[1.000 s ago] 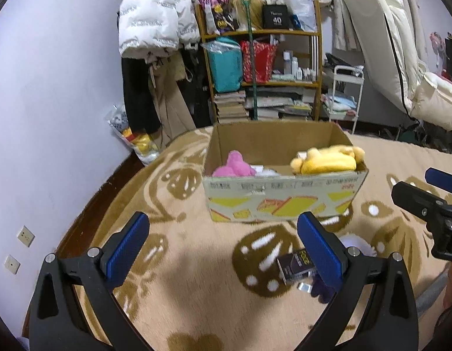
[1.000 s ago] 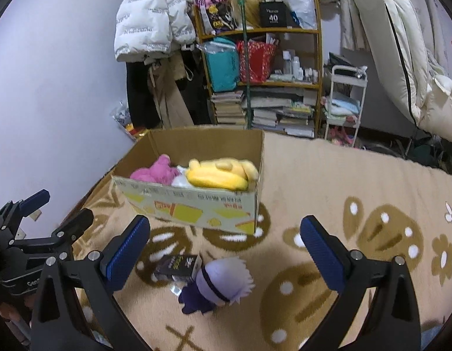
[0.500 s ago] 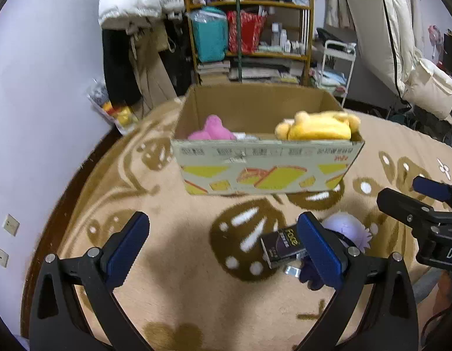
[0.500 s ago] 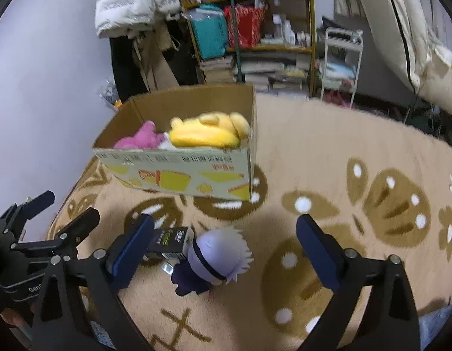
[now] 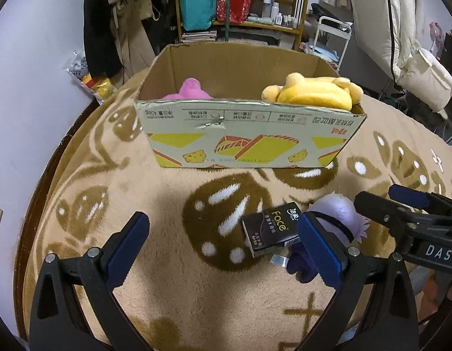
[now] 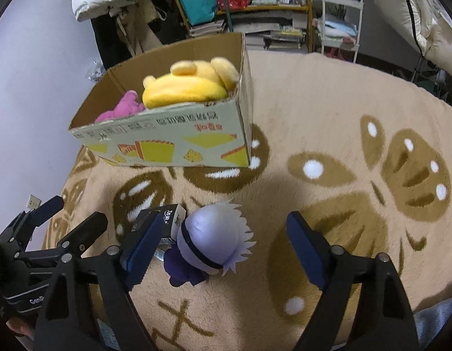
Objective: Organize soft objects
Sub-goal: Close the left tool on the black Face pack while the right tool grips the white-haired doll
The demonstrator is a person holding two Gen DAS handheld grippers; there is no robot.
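Both claws dropped toward the white-haired doll [image 6: 212, 241] near the box [image 6: 179, 143], right claw [image 6: 223, 248] wide around it, left claw [image 5: 223, 251] wide, grasp looked imminent.

both wrist views look down-forward from low over the rug [image 5: 167, 278], sharing the cardboard box [image 5: 249, 137] ahead

In the left wrist view, the left claw's [image 5: 223, 251] right finger [image 5: 321, 251] covered much of the purple-haired doll [image 5: 340, 213]. The cardboard box's [image 5: 249, 134] front wall hid most of the pink plush [image 5: 191, 89]. In the right wrist view, the right claw's [image 6: 223, 251] left finger [image 6: 144, 248] hid most of the black tissue pack [image 6: 170, 219].
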